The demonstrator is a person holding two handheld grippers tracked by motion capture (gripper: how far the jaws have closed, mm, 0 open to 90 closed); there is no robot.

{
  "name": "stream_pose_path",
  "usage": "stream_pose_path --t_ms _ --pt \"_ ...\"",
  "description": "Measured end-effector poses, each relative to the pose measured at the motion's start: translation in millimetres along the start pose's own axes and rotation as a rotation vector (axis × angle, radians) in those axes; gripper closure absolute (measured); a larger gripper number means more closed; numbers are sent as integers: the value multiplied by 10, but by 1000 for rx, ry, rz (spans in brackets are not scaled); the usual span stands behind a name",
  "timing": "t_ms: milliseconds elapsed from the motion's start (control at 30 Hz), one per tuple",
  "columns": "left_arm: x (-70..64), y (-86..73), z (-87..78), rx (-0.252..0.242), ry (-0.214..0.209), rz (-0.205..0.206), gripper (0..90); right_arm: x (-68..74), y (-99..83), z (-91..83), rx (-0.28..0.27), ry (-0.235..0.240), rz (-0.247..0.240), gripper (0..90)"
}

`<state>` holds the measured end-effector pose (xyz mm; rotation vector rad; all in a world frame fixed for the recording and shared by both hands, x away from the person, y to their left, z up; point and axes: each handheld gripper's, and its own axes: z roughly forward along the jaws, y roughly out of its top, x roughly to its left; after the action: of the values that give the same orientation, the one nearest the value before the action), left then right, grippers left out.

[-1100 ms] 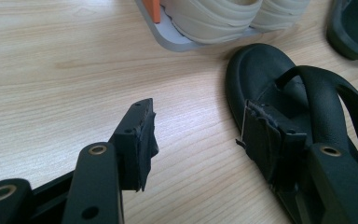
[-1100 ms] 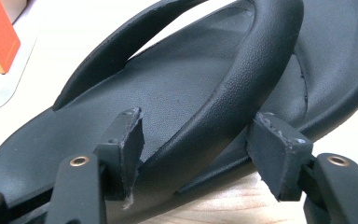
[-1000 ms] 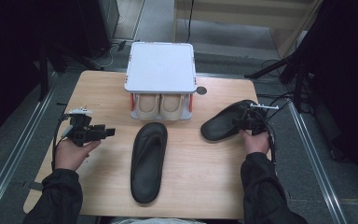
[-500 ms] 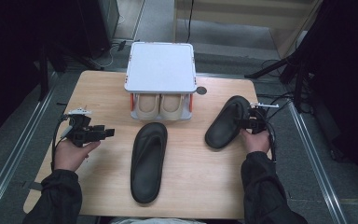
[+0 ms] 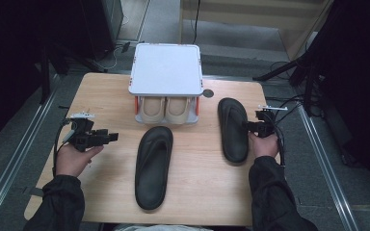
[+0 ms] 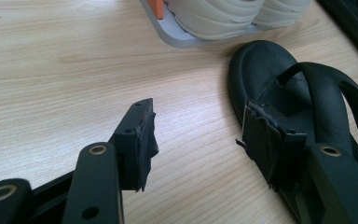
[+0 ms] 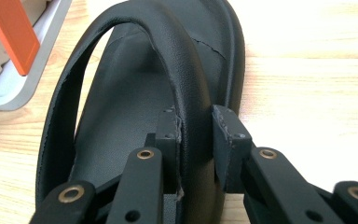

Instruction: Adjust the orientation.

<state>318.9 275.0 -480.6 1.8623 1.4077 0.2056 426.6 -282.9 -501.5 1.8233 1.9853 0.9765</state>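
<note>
So closest to the person, there's one black sandal [image 5: 153, 166] lying flat in the middle of the wooden table [image 5: 101, 91], toe end pointing toward the far side. The left tool [image 5: 110, 137] is held just above the table to the left of it, jaws spread wide with nothing between them, aimed toward that sandal. Over on the right, the right tool [image 5: 247, 126] has its jaws clamped on the strap of the second black sandal [image 5: 232, 127]; in the right gripper view you can see the strap pinched between both pads. That sandal sits flat on the table too. Farther back, a small rack [image 5: 166, 67] with a white top and orange posts holds a pair of beige shoes [image 5: 166, 109] underneath.
</note>
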Motion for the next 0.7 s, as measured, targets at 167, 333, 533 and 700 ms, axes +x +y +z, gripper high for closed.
stream_pose_path --t_ms 167,333,533,700 --pt "-1 -1 6 -3 1 -2 444 8 16 -19 1 10 4 748" --pt "0 -1 9 -1 0 0 441 14 28 -53 6 24 0 748" --pt "2 -4 7 2 -1 1 440 54 45 -109 2 45 -4 749" --pt "0 -4 5 -1 0 0 440 96 44 -172 7 59 -17 749"
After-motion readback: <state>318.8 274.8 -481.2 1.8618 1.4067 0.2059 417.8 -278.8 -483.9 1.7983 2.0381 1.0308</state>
